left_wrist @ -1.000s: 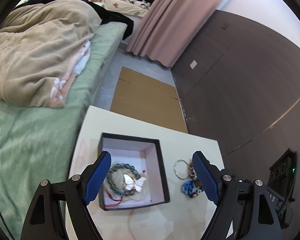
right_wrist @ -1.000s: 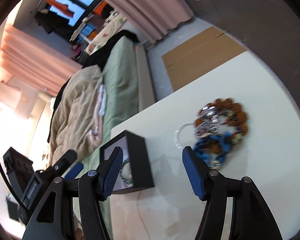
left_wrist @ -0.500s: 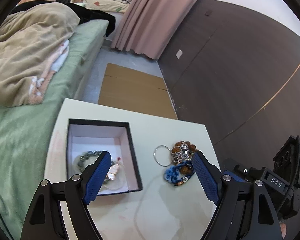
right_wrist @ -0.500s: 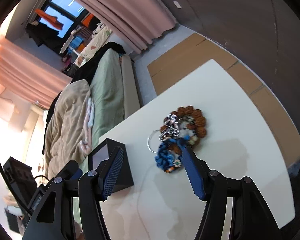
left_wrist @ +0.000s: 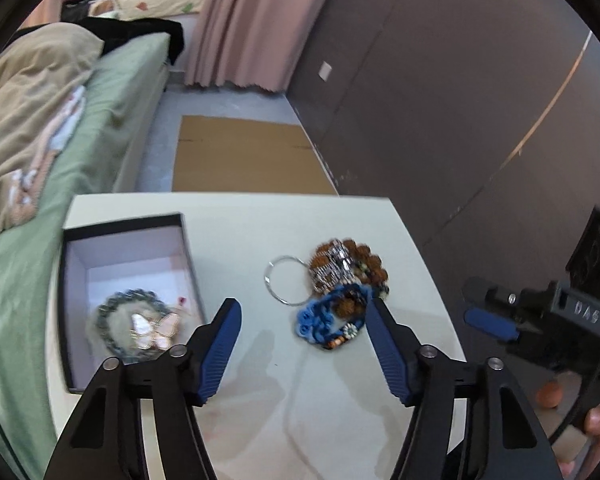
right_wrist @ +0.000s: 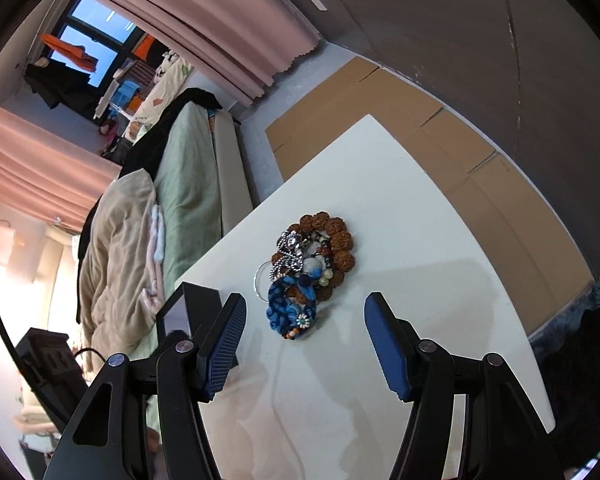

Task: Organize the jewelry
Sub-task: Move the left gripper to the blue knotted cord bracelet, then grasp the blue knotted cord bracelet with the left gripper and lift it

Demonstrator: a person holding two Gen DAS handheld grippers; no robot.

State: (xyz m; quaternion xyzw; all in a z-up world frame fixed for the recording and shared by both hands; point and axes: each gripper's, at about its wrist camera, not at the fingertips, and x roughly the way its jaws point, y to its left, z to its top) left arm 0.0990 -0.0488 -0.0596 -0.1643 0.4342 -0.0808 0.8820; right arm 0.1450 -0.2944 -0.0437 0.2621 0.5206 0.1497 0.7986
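Note:
A pile of jewelry [left_wrist: 340, 288] lies on the white table [left_wrist: 260, 224]: a brown bead bracelet [right_wrist: 340, 240], a blue woven bracelet [right_wrist: 288, 312], a silver piece and a thin ring [left_wrist: 286, 286]. A black box [left_wrist: 76, 236] with a white inside stands at the left and holds a grey-green bead bracelet with a butterfly charm [left_wrist: 140, 324]. My left gripper [left_wrist: 302, 344] is open and empty, just short of the pile. My right gripper [right_wrist: 304, 340] is open and empty, near the blue bracelet. The box also shows in the right wrist view [right_wrist: 192, 308].
A bed with a green sheet [left_wrist: 112, 92] and a beige blanket [left_wrist: 16, 112] runs along the table's left side. Flattened cardboard [left_wrist: 244, 156] lies on the floor beyond the table. A dark wall [left_wrist: 440, 100] is at the right. The right gripper's body [left_wrist: 540, 316] shows at the table's right edge.
My left gripper has swung right, from over the box to in front of the jewelry pile. My right gripper has turned so the pile sits between its fingers.

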